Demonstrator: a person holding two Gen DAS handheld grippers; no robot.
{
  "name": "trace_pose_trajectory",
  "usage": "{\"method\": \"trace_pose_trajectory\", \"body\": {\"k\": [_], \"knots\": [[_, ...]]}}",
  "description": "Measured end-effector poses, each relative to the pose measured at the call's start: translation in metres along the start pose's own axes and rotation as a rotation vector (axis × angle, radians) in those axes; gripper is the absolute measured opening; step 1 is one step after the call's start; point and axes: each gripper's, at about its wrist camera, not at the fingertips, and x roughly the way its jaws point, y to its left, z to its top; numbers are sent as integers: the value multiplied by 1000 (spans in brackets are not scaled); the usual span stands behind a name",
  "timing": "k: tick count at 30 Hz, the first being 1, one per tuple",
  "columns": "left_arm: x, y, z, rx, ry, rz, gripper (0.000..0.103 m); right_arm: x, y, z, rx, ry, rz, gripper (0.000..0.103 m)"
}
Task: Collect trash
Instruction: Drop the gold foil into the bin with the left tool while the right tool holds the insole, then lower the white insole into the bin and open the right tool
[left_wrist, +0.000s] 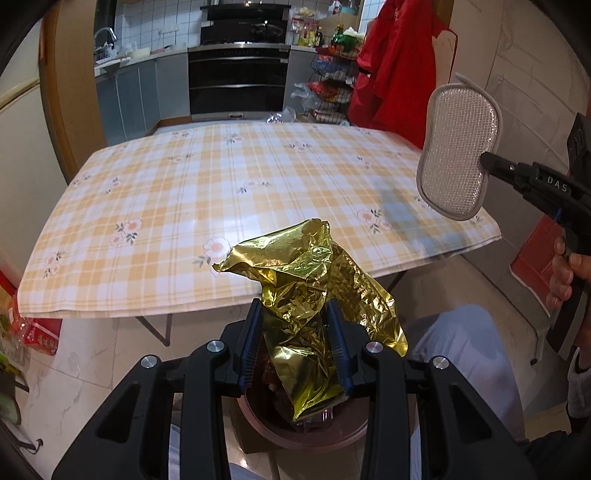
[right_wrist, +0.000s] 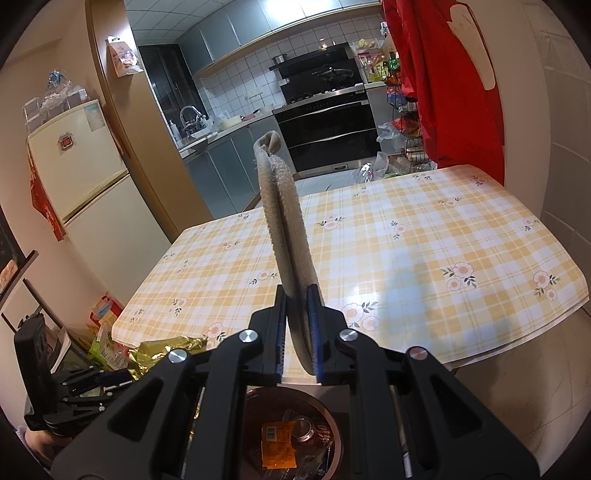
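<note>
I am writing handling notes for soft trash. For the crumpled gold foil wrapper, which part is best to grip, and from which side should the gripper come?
Probably the bunched middle of the gold foil wrapper, where the folds are thickest, approached from its lower end with one pad on each flat side. The left gripper holds it this way over the trash bin. The loose, thin upper flap would likely slip or tear.

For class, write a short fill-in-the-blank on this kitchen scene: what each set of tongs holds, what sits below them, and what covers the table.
1. The left tongs grip a crumpled wrapper whose colour is ____.
2. The right tongs are clamped on a silvery mesh ____.
3. Below both tongs stands a round brown ____ that already holds a can.
4. The table is covered with a yellow checked cloth printed with ____.

Missing words: gold; scrubbing pad; bin; flowers
</note>
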Motion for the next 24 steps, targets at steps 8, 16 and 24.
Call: {"method": "trace_pose_trajectory", "body": {"k": [8,16,24], "knots": [[12,-7,-7,14,43,-10,35,9,-2,-8,9,25,10,15],[25,-15,-15,42,82,-35,48,11,-4,-17,19,42,9,15],[13,-3,-8,-25,15,10,83,13,-2,-23,15,56,17,15]]}}
